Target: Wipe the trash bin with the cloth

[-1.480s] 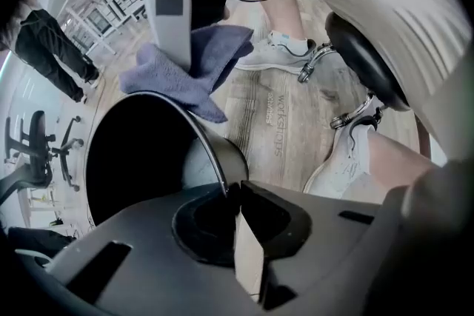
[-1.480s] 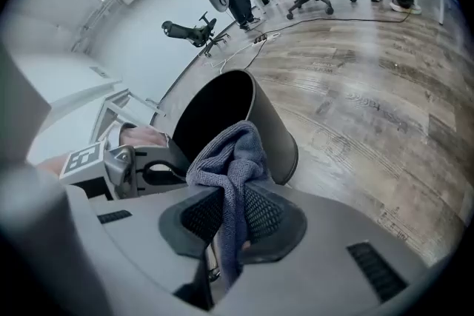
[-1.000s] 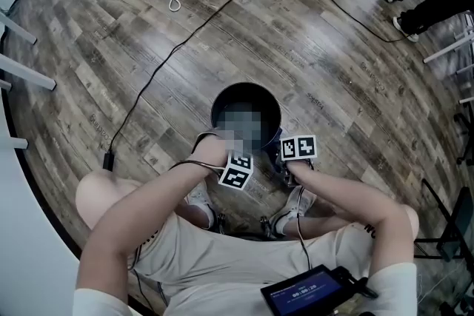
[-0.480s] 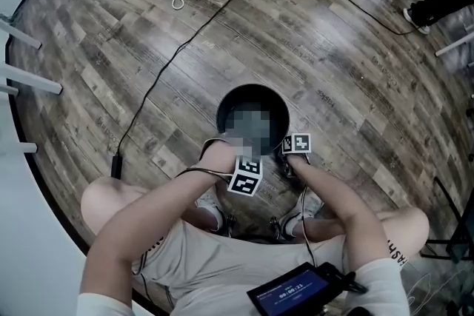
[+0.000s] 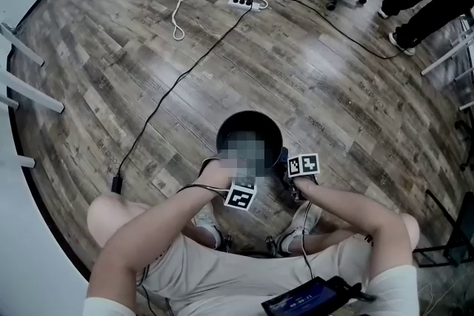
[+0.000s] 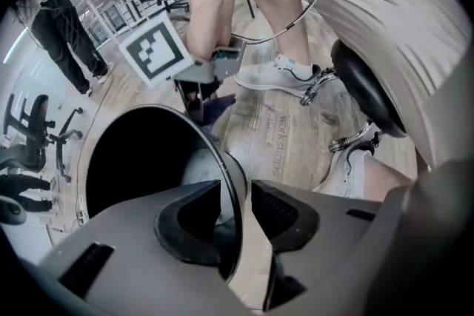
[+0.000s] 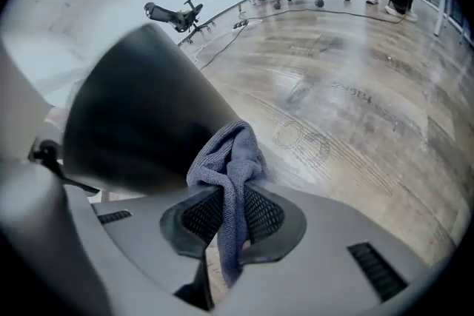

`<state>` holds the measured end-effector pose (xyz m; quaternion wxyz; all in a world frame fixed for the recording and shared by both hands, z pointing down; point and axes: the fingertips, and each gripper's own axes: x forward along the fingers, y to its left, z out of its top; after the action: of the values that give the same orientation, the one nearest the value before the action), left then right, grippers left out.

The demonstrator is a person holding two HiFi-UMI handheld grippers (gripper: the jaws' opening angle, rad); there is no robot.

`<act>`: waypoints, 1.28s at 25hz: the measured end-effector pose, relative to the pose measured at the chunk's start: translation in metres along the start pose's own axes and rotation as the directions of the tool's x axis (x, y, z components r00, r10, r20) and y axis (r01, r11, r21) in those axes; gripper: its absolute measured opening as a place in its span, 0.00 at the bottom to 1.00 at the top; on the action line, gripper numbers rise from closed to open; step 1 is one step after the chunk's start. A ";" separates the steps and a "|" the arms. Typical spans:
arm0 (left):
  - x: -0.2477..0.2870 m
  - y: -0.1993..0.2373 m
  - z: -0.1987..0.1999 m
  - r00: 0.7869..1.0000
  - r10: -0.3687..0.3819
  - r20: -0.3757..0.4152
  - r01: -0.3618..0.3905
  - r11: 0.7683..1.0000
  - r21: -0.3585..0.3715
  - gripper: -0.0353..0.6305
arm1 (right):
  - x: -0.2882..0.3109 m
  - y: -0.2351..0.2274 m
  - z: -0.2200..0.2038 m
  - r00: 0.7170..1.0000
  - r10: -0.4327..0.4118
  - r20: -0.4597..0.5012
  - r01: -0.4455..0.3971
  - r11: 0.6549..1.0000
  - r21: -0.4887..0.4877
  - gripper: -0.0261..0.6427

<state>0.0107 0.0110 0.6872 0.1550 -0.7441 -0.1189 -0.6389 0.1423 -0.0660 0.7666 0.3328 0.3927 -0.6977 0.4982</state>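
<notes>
**Left off the rim, right on the cloth**

Trash bin [image 5: 220,135] stands upright on the wood floor [image 5: 222,48], mid-floor and well clear of the wall-side edge, just in front of the person's shoes.

Left gripper [image 6: 235,200] points straight down over the near rim. Its jaws have just been opening and now stand apart. The rim runs between them, one jaw inside the bin and one outside, and the pads are not pressing.

Right gripper [image 7: 231,214] has its jaws clamped on the grey-blue cloth [image 7: 231,155]. The bunched end sits right at the bin's outer wall, low on the side. I can't confirm it touches.
</notes>
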 end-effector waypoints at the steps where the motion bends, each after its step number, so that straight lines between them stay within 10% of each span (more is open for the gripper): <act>1: -0.002 0.001 -0.004 1.000 0.007 -0.014 -0.006 1.000 0.020 0.23 | -0.015 0.008 0.001 1.000 0.014 0.013 -0.015 1.000 0.008 0.12; 13: 0.013 -0.006 -0.031 0.987 0.056 -0.151 -0.032 0.986 0.162 0.11 | -0.098 0.098 -0.009 0.980 0.167 0.112 -0.179 0.978 0.107 0.12; 32: 0.014 -0.009 -0.004 0.998 0.026 -0.049 -0.021 0.994 0.106 0.12 | 0.030 0.015 0.000 0.996 0.049 0.078 -0.051 0.998 0.027 0.12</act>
<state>0.0054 0.0175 0.7024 0.2047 -0.7198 -0.1399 -0.6484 0.1145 -0.0692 0.7860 0.2873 0.3991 -0.7122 0.5010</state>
